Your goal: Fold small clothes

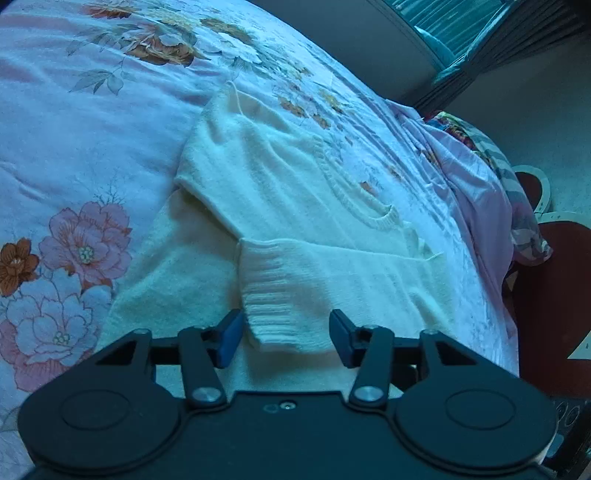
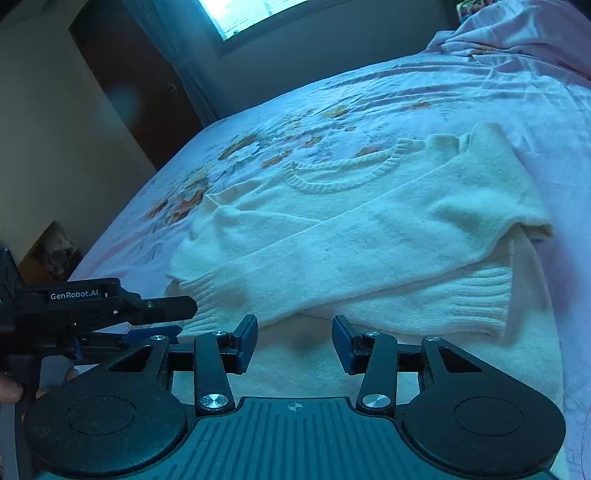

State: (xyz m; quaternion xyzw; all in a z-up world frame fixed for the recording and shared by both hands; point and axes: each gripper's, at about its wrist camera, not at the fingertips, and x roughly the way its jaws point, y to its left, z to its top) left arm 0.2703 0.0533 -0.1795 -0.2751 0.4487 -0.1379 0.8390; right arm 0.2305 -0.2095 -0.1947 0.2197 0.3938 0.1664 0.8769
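A white knit sweater (image 1: pixel 295 206) (image 2: pixel 369 221) lies flat on the floral bedspread (image 1: pixel 92 110), neckline (image 2: pixel 340 173) facing away. One sleeve is folded across its chest, and the ribbed cuff (image 1: pixel 273 291) ends right in front of my left gripper (image 1: pixel 286 334). That gripper's blue pads (image 1: pixel 229 338) stand apart on either side of the cuff's end without pinching it. In the right wrist view the left gripper (image 2: pixel 186 318) comes in from the left at that cuff (image 2: pixel 203 295). My right gripper (image 2: pixel 295 343) is open over the sweater's body, with nothing between its pads.
Another ribbed edge (image 2: pixel 476 299) shows under the folded sleeve at the right. Crumpled pink bedding and a pillow (image 1: pixel 491 192) lie at the bed's far side, with red floor (image 1: pixel 546 302) beyond the edge. A window (image 2: pixel 251 14) and a dark door (image 2: pixel 129 81) are behind. A hand (image 2: pixel 11 391) holds the left gripper.
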